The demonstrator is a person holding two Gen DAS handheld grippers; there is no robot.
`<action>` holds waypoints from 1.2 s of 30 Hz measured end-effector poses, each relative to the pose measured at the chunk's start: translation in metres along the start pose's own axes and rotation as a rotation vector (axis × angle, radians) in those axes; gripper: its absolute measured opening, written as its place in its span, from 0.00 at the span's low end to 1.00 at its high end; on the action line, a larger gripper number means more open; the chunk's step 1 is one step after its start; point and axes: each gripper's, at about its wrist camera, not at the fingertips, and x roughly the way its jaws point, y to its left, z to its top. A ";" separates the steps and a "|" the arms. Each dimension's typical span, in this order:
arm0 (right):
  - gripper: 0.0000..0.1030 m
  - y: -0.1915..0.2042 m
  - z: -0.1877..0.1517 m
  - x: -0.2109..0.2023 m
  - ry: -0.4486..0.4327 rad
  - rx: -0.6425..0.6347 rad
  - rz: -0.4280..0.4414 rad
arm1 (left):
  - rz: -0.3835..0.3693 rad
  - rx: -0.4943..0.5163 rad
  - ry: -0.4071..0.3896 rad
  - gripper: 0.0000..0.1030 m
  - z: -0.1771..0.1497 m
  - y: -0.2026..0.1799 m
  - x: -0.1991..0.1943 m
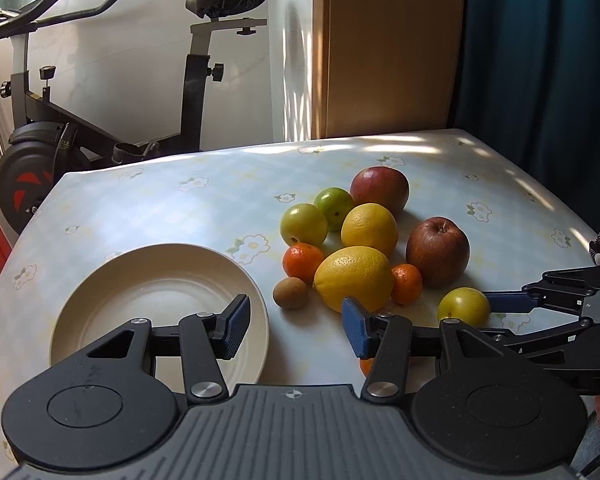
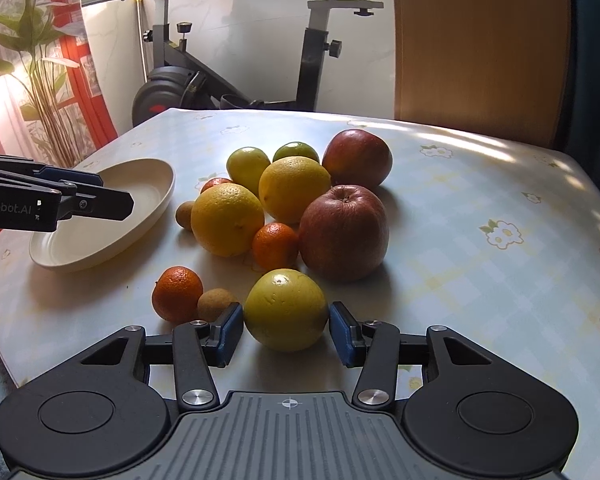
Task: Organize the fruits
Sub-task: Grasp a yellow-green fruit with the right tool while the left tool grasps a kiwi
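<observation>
While the right hand-held gripper point(image 2: 286, 334) clamps a yellow-green fruit point(image 2: 286, 309) on the table point(image 2: 480, 280), a mandarin point(image 2: 177, 294) and kiwi point(image 2: 215, 304) crowd its left; the left hand-held gripper point(image 1: 296, 326) gapes empty beside the plate point(image 1: 100, 300).

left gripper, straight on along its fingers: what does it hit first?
Probably bare tablecloth between the plate and the small brown fruit. The left gripper is open and empty; depth is unclear.

Black exercise bike point(image 1: 112, 92) parked against white wall point(image 1: 132, 52), wooden panel point(image 2: 476, 44) beside teal curtain point(image 1: 540, 48), dappled sunlight across floral tablecloth point(image 2: 480, 216).
</observation>
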 end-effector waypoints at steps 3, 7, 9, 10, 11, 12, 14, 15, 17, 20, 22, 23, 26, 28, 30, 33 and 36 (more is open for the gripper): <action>0.42 -0.006 -0.002 -0.004 0.008 0.016 -0.026 | -0.001 -0.001 0.004 0.52 0.000 0.000 0.003; 0.43 -0.007 0.000 -0.004 0.023 0.007 -0.060 | -0.003 0.024 0.000 0.52 0.005 0.005 0.008; 0.43 -0.006 0.001 -0.003 0.028 -0.005 -0.067 | -0.003 0.044 0.001 0.52 0.009 0.010 0.013; 0.43 -0.005 0.002 -0.003 0.030 -0.010 -0.069 | -0.016 0.064 0.006 0.51 0.012 0.013 0.017; 0.43 -0.005 0.002 -0.003 0.031 -0.012 -0.070 | -0.029 0.089 0.009 0.49 0.015 0.014 0.022; 0.43 -0.005 0.003 -0.003 0.032 -0.010 -0.070 | -0.040 0.115 0.011 0.41 0.016 0.014 0.026; 0.43 -0.007 0.004 -0.002 0.037 0.004 -0.062 | -0.082 0.189 0.010 0.35 0.016 0.014 0.036; 0.43 -0.008 0.004 -0.002 0.039 0.010 -0.058 | -0.100 0.209 0.020 0.34 0.015 0.015 0.041; 0.43 -0.009 0.005 -0.002 0.044 0.012 -0.054 | -0.128 0.230 0.067 0.30 0.015 0.018 0.055; 0.43 -0.008 0.006 -0.002 0.048 0.005 -0.056 | -0.140 0.274 0.094 0.27 0.013 0.018 0.066; 0.43 -0.008 0.007 -0.001 0.049 0.003 -0.056 | -0.129 0.293 0.100 0.27 0.013 0.018 0.071; 0.43 -0.008 0.007 -0.001 0.049 0.004 -0.056 | -0.130 0.298 0.097 0.27 0.014 0.018 0.073; 0.43 -0.009 0.007 -0.001 0.050 0.012 -0.050 | -0.144 0.315 0.105 0.27 0.016 0.018 0.076; 0.43 -0.010 0.007 -0.001 0.050 0.018 -0.048 | -0.156 0.332 0.117 0.27 0.017 0.017 0.079; 0.43 -0.010 0.007 -0.001 0.049 0.022 -0.046 | -0.161 0.354 0.132 0.27 0.018 0.016 0.082; 0.43 -0.011 0.007 -0.001 0.049 0.024 -0.043 | -0.165 0.408 0.160 0.27 0.017 0.011 0.088; 0.43 -0.012 0.007 -0.001 0.048 0.028 -0.040 | -0.150 0.444 0.174 0.27 0.018 0.008 0.093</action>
